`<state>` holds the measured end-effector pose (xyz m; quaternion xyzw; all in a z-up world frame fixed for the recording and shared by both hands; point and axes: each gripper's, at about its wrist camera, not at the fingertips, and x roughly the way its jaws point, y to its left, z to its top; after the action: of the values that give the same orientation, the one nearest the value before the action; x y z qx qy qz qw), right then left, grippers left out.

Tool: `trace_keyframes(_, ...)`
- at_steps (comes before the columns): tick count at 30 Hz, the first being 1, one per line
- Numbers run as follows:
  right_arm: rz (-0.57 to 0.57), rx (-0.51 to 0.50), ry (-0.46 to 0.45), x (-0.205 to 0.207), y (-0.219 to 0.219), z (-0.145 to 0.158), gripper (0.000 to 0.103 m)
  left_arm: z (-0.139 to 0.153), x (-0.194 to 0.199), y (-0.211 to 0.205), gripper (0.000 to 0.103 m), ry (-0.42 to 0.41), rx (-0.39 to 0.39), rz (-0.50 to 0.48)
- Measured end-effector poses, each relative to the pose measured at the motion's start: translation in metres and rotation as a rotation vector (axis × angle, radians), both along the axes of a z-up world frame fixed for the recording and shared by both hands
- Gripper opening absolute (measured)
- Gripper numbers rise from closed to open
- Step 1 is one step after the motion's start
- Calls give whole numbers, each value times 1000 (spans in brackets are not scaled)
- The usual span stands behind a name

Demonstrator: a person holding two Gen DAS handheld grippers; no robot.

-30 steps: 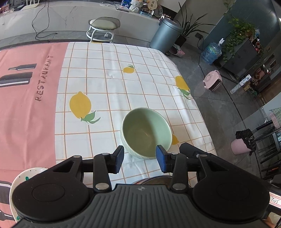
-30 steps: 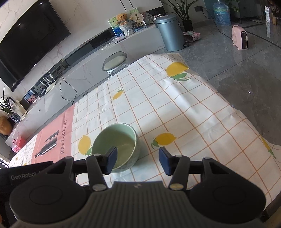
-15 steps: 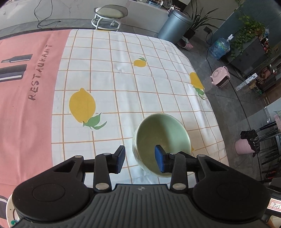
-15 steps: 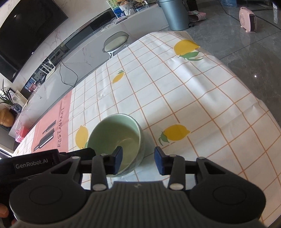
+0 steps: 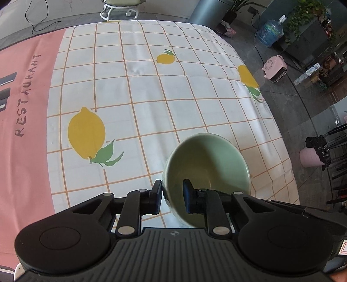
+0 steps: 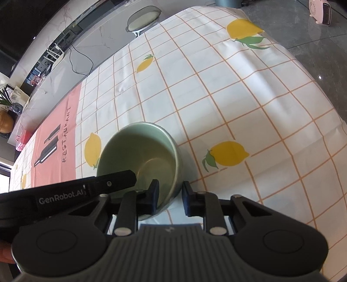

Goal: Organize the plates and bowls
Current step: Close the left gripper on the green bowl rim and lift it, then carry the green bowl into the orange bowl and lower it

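Note:
A pale green bowl (image 5: 208, 169) stands upright on the lemon-print tablecloth (image 5: 151, 97), near the table's right edge. My left gripper (image 5: 172, 195) straddles the bowl's near-left wall, one pad outside and one inside, with its jaws closing. My right gripper (image 6: 170, 194) straddles the near-right wall of the same bowl (image 6: 141, 156) the same way, also closing. A narrow gap still shows between each inner pad and the wall. One finger of the left gripper (image 6: 117, 184) reaches over the bowl's rim from the left in the right wrist view.
A sliver of a white plate (image 5: 17, 270) shows at the lower left corner. The cloth's right edge drops to a grey floor with a pink heater (image 5: 274, 70), a water jug (image 5: 270, 32) and a pink bucket (image 5: 312, 156). A stool (image 6: 143, 20) stands beyond the far edge.
Both grippers came down and forward onto the bowl and their jaws narrowed. One second ago the bowl lay ahead of the fingertips; now each gripper has the wall between its pads.

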<state>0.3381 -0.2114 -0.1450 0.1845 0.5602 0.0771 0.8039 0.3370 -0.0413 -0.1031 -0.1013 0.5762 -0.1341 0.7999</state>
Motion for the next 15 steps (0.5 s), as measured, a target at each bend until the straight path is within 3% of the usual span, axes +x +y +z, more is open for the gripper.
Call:
trace_keyframes(2,11,-14,2,2,2,-1,20,0,0,0,14,-1,12,3)
trace_keyframes(7,-3,-31,-3,2,2,-1,17,5,-2,-1,12,-15,14,10)
trace_keyframes(15,-27,-24,-90,-11,-2,28,15,44,-18,2,12,-100,-24,39)
